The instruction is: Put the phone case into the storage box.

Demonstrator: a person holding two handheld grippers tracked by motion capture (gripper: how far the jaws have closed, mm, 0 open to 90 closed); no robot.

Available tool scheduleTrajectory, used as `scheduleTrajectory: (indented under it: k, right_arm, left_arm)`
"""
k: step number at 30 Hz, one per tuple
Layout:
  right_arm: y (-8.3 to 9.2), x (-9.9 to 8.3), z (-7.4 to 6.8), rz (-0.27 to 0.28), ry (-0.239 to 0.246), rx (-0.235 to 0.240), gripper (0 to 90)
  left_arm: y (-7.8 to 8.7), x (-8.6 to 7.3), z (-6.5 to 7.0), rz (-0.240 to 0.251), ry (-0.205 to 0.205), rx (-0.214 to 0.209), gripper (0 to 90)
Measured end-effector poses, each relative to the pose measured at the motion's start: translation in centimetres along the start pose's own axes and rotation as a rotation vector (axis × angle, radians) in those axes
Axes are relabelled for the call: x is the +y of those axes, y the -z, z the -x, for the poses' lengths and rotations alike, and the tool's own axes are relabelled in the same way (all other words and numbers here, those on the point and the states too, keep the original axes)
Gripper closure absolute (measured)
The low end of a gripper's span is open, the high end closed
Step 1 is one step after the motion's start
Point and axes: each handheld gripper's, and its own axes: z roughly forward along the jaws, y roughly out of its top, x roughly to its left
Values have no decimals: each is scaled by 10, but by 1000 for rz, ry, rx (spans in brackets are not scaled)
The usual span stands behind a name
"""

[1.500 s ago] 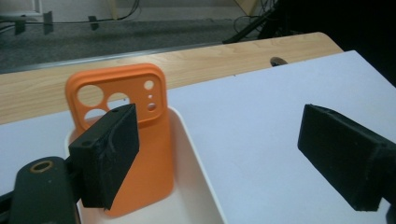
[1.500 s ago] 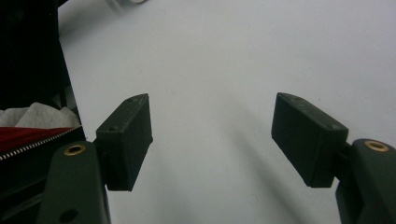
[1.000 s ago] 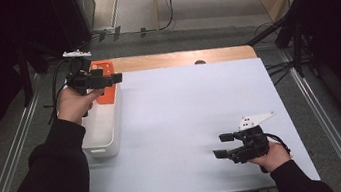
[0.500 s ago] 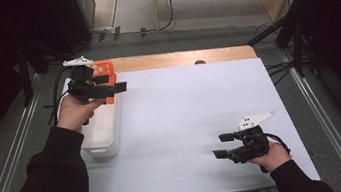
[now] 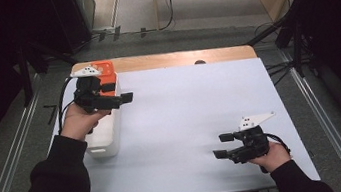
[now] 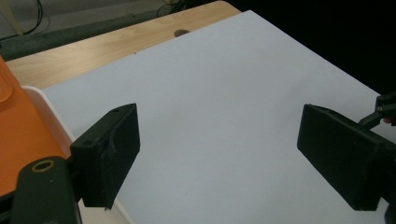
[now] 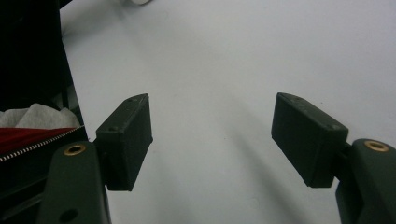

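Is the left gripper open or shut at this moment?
Open. The left gripper shows its two black jaws standing wide apart, with only the white table cover visible between them; nothing is held.

The left gripper [image 5: 126, 98] has drifted from above the white bin [image 5: 107, 130], beside the orange block [image 5: 104, 70], toward the middle of the white table sheet [image 5: 185, 109], its jaws apart and empty.

Light falls from above onto the white table sheet [image 5: 197, 122], which looks bright and evenly lit, while the surroundings sink into near black. Soft shadows lie under the jaws in both gripper views. The high view is slightly grainy and soft.
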Motion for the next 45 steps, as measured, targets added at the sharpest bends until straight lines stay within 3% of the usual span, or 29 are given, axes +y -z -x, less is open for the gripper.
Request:
scheduleTrajectory:
  k: [12, 19, 28, 45]
  right_arm:
    - [-3, 2, 3, 2, 3, 7, 280]
    - [-5, 2, 9, 3, -2, 21, 280]
    - [-7, 4, 7, 2, 16, 18, 280]
    - [-7, 5, 3, -7, 13, 13, 280]
  left_arm:
    - [-5, -17, 17, -20, -28, -56, 133]
    - [-6, -26, 25, -25, -49, -70, 133]
    - [-9, -42, 33, -46, -65, -86, 133]
    - [-7, -63, 43, -42, -100, -119, 132]
